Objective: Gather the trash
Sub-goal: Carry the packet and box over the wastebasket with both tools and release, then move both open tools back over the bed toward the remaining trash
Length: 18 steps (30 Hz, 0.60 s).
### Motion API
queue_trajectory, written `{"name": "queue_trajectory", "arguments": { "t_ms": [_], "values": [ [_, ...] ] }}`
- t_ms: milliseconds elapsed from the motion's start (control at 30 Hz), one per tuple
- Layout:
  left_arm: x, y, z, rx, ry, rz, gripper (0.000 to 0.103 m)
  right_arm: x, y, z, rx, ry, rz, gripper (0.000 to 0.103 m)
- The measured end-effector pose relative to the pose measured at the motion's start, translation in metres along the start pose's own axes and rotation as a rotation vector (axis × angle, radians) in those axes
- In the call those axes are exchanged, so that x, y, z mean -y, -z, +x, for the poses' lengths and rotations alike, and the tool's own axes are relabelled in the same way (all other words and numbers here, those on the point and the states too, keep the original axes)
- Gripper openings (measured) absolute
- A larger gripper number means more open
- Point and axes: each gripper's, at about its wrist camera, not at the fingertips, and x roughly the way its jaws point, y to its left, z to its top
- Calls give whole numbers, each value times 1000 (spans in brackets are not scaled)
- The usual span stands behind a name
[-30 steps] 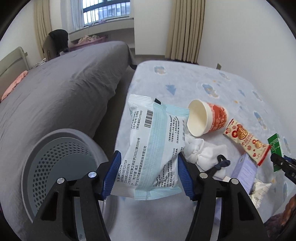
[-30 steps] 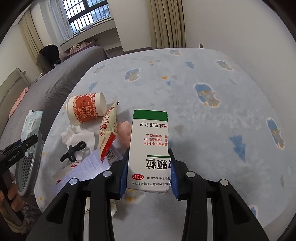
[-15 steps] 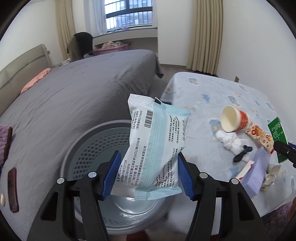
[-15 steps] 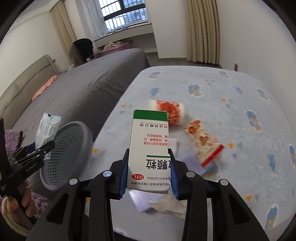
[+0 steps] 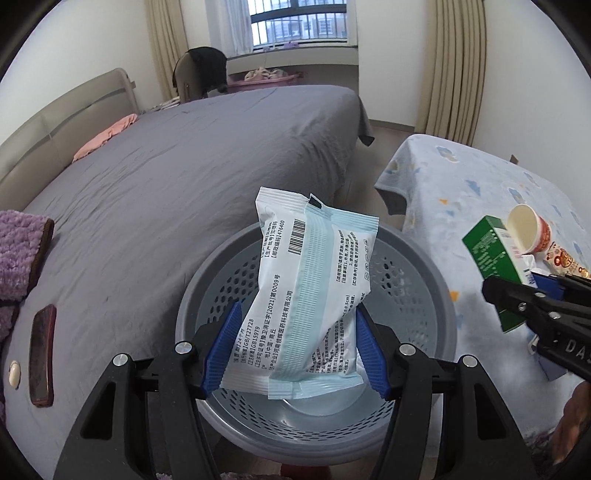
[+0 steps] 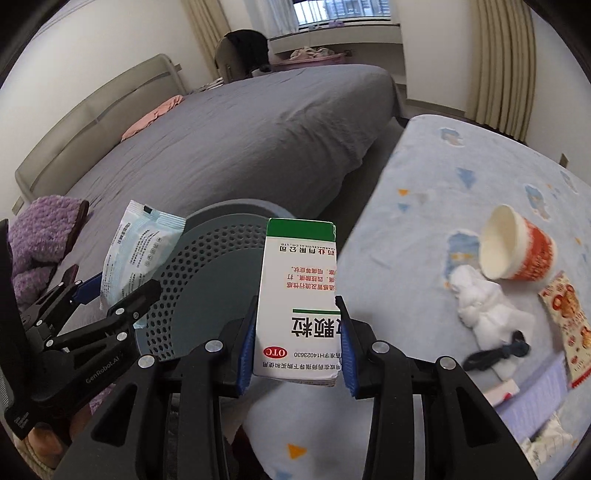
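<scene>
My left gripper (image 5: 297, 350) pinches a pale blue-and-white sealed packet (image 5: 310, 291) between its blue pads, and directly beneath and just ahead of it sits a round grey perforated waste basket (image 5: 417, 258). My right gripper (image 6: 297, 343) is clamped on a white medicine box (image 6: 297, 295) with a green end; the same basket lies just ahead and to its left. To the right of both grippers is a low surface under a light blue patterned cloth (image 6: 461, 192). Scattered on it, ahead and right of my right gripper, are crumpled white tissue (image 6: 480, 299), a small dark clip (image 6: 496, 352), a red-and-white paper cup (image 6: 517, 249) tipped on its side, and a red snack wrapper (image 6: 565, 317). Left and beyond the basket stretches a bed with a grey cover (image 5: 184, 166), a purple fuzzy blanket (image 5: 18, 254) at its near left edge. Farthest off are beige curtains (image 5: 454, 66) and a barred window (image 5: 299, 18).
</scene>
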Motion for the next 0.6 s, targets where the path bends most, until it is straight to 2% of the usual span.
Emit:
{"name": "queue_trajectory", "arguments": {
  "t_ms": [200, 267, 300, 333, 400, 600],
  "values": [
    [-12, 3, 10, -28, -9, -36, 62, -18, -9, 26, -29, -31, -40, 37],
    [-15, 3, 14, -34, -13, -46, 70, -21, -11, 32, -33, -41, -49, 38],
    [-17, 3, 15, -37, -17, -52, 72, -23, -12, 34, -35, -41, -53, 41],
    [-18, 3, 16, -38, -18, -57, 73, -25, -13, 35, -34, -39, -55, 51],
    [-19, 4, 16, -40, -22, -64, 74, -24, -12, 34, -23, -40, -56, 58],
    [-24, 5, 17, -42, -33, -80, 76, -25, -8, 33, -24, -26, -60, 58]
  ]
}}
